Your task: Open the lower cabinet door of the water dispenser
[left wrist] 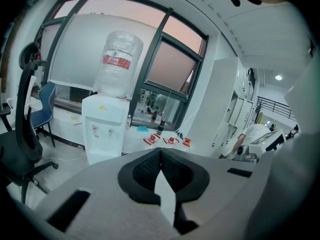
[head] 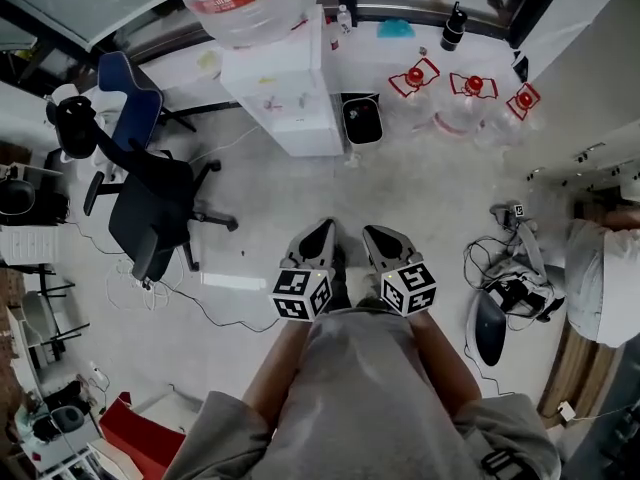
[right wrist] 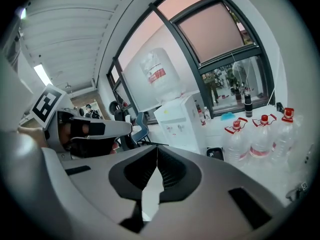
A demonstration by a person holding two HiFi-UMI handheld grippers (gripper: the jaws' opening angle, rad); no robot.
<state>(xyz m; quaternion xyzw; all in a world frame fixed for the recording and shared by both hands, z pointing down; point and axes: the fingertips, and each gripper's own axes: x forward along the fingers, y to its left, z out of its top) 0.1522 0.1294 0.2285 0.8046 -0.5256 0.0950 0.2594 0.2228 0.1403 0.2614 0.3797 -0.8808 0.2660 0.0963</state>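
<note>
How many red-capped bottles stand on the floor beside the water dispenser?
3, in a row right of the water dispenser: the left bottle, the middle bottle, the right bottle. More could hide outside the view.

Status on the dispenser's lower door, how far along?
Done: nothing visible; the lower cabinet door on the water dispenser looks shut. In hand: left gripper and right gripper are both shut and empty, well short of the dispenser across the floor. Left: approach, grip the door, pull it open.
</note>
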